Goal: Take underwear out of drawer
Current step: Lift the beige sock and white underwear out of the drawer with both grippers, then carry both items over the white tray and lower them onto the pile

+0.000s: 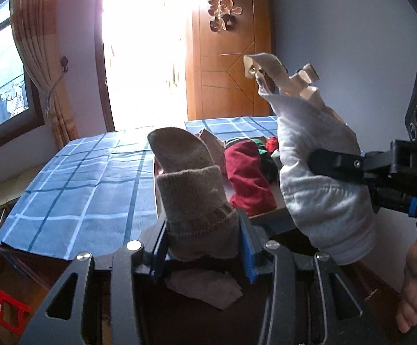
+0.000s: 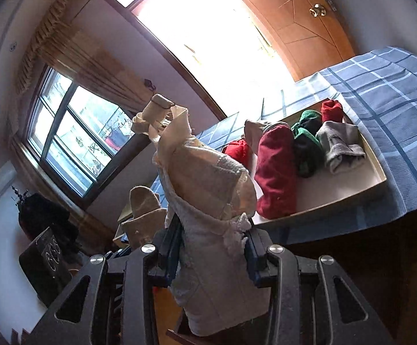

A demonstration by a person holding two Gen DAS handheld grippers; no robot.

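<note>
My left gripper (image 1: pixel 204 247) is shut on a tan knitted garment (image 1: pixel 191 189) that stands up between its blue pads. At the right of the left wrist view, my right gripper (image 1: pixel 323 164) clamps a white and cream lacy undergarment (image 1: pixel 317 143), held up in the air. In the right wrist view the right gripper (image 2: pixel 212 247) is shut on that same undergarment (image 2: pixel 208 184), and the tan garment (image 2: pixel 143 210) shows to its lower left. Beyond lies the open drawer (image 2: pixel 380 172), which holds a dark red roll (image 2: pixel 274 169), a green roll (image 2: pixel 306 143) and a grey roll (image 2: pixel 337 146).
A blue checked cloth (image 1: pixel 79 178) covers the surface around the drawer. A wooden door (image 1: pixel 225 72) and a bright doorway stand behind it, and a window (image 2: pixel 73 138) with a curtain to the left. A person's hand (image 1: pixel 412 287) grips the right handle. A red object (image 1: pixel 7 313) lies low at the left.
</note>
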